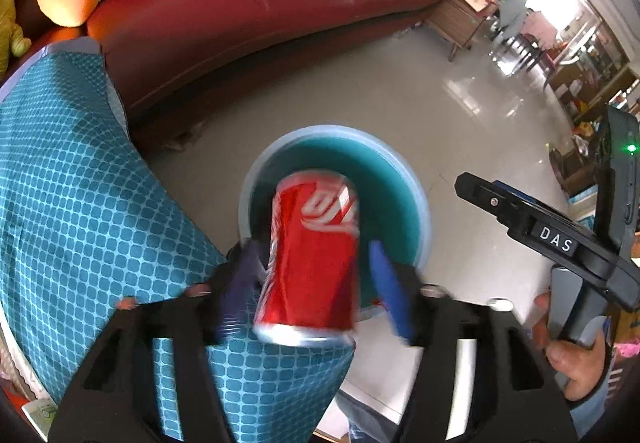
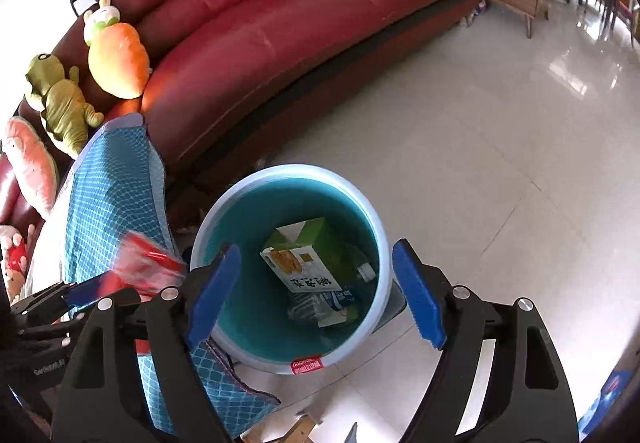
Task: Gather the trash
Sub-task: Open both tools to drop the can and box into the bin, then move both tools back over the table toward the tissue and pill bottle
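My teal bin (image 2: 224, 219) holds a green carton (image 2: 308, 255) and plastic bottle (image 2: 320, 303). Only my left view shows the red can (image 1: 312, 263) at six o'clock over the bin, loose between my left hand-held gripper (image 1: 316, 287), spread wide. My right hand-held gripper (image 2: 316, 291) gapes empty.

Glossy red metal can (image 1: 312, 267), smooth plastic bin (image 2: 372, 219), shiny red leather sofa (image 2: 280, 43), polished floor tiles (image 2: 500, 163).

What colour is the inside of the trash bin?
Teal inside the bin, with a pale blue rim; clearest in the right wrist view.

Black left gripper (image 1: 316, 283) and right gripper (image 2: 316, 295), blue-padded, silver screws.
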Motion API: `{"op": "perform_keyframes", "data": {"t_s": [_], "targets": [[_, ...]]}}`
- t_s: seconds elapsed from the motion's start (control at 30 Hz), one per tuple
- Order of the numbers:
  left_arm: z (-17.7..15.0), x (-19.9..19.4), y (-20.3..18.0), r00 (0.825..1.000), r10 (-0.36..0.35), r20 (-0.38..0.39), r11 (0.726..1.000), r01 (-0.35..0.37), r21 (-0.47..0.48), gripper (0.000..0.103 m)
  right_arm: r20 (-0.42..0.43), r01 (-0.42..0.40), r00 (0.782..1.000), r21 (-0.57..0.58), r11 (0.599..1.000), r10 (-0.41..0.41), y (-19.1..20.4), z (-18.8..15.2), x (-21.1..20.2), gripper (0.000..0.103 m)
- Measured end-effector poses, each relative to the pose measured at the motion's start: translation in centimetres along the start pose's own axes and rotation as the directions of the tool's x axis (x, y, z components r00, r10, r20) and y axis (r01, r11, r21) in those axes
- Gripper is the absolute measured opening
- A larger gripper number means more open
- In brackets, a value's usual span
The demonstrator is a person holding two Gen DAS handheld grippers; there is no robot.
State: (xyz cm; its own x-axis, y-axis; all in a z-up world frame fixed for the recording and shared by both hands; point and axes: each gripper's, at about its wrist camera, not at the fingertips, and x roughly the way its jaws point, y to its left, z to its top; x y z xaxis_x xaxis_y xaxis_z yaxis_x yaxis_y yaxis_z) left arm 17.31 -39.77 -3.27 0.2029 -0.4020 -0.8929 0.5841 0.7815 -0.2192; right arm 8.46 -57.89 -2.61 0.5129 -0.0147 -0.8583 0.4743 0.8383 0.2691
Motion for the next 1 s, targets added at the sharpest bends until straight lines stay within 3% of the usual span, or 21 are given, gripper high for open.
{"op": "perform_keyframes", "data": {"t_s": [0.1,0.63,1.0], "targets": [[-0.3,-0.3,0.4,1.000,0.020,0.022,1.000,-0.020,-0.011,0.086,-0.005,0.003,1.000,-0.004,1.000,-0.003,0.3,-0.1,-0.1,0.077],[-3.2,-2.3,3.5,1.000,0.010,0.016,0.997,-0.009,-0.081,0.091,-0.032,0.005,0.999,-0.038,0.999,-0.006,3.2,-0.6,-0.7,0.085],[-7.0,-7.0,7.8,0.997,0.032,0.063,0.990,-0.023,-0.137,0.093,-0.042,-0.027,0.999,-0.105,0.994,0.022,8.4,-2.6,-2.6,0.086]]}}
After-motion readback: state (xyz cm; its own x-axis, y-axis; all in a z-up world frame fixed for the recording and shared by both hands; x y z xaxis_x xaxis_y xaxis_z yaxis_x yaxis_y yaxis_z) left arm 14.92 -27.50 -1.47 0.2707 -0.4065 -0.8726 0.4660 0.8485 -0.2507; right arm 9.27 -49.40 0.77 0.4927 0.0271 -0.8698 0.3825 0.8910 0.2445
